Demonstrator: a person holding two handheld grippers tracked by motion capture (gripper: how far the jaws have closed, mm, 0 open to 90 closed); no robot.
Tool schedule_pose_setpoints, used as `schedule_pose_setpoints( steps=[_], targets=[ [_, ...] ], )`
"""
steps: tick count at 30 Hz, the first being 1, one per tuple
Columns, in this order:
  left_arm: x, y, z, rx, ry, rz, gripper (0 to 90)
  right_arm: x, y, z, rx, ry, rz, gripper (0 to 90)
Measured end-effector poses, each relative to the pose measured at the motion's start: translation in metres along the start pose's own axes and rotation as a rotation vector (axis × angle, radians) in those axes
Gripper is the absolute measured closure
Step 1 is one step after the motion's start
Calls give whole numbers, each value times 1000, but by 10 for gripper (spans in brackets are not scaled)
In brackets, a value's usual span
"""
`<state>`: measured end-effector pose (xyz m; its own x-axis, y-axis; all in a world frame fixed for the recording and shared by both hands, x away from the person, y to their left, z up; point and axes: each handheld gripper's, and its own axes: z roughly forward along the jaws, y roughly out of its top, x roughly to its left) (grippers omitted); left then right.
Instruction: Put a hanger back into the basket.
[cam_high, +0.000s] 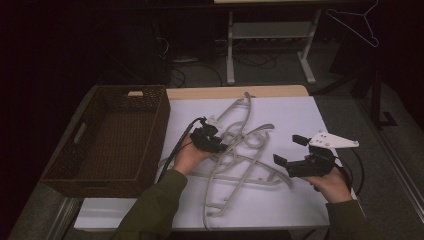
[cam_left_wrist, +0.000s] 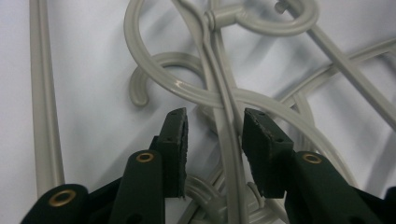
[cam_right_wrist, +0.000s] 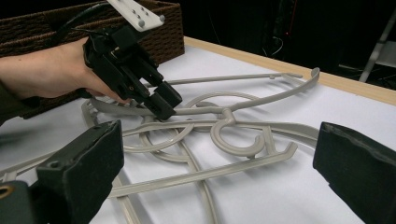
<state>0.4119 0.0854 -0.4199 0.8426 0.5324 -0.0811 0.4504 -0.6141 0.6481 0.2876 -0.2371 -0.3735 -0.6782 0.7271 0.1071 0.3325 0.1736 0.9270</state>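
Hanger (cam_left_wrist: 229, 140) between left gripper (cam_left_wrist: 215, 140) jaws

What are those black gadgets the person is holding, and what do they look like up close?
Each hand holds a black two-jaw gripper. The left gripper has flat dark pads on its jaws and brass-coloured rivets. The right gripper carries a pale grey three-cornered plate with small holes. A black cable trails from each. The person wears olive-green sleeves.
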Motion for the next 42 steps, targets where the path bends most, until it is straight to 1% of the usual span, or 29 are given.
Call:
schedule_pose_setpoints(
  steps=[1,4,5,6,7,8,11,14,15,20,24,26,28,29,34,37,41,42],
  targets=[
    [0,0,3,2,-2,-13,634,0,0,0,0,-1,0,13],
    [0,0,4,9,-4,-13,657,0,0,0,-2,-1,0,13],
    [0,0,5,22,-2,-9,662,0,0,0,-3,-1,0,13],
    [0,0,6,29,-1,-11,662,0,0,0,-3,-1,0,13],
    [-1,0,7,31,1,-16,680,0,0,0,-2,-1,0,13],
    [-1,1,7,43,2,-8,690,0,0,0,-2,-1,0,13],
    [-2,2,7,48,3,-10,719,0,0,-1,-4,1,-1,13],
    [-2,3,6,50,6,-6,777,0,0,-1,-4,0,-1,13],
    [-2,4,5,65,10,-2,787,-1,0,-1,-4,0,-1,13],
    [-2,3,4,70,28,-15,801,-1,0,-1,-5,1,-1,13],
    [0,3,2,83,41,-19,814,-1,0,-1,-6,1,-2,13],
    [1,4,-1,73,45,-20,816,-1,0,-1,-5,-1,0,13],
    [1,4,-5,52,50,-24,817,-1,0,-1,-6,-1,1,13],
    [2,6,-10,39,53,-27,818,-1,0,-1,-6,-2,1,13],
    [3,9,-18,20,52,-23,819,-1,0,-1,-5,-2,2,13],
    [2,12,-26,1,50,-29,819,-1,0,-1,-6,-3,1,13],
    [2,13,-30,-6,48,-31,820,-1,0,-1,-5,-3,2,13],
    [2,13,-31,-9,46,-39,820,-1,0,-1,-6,-3,2,13]
  ],
)
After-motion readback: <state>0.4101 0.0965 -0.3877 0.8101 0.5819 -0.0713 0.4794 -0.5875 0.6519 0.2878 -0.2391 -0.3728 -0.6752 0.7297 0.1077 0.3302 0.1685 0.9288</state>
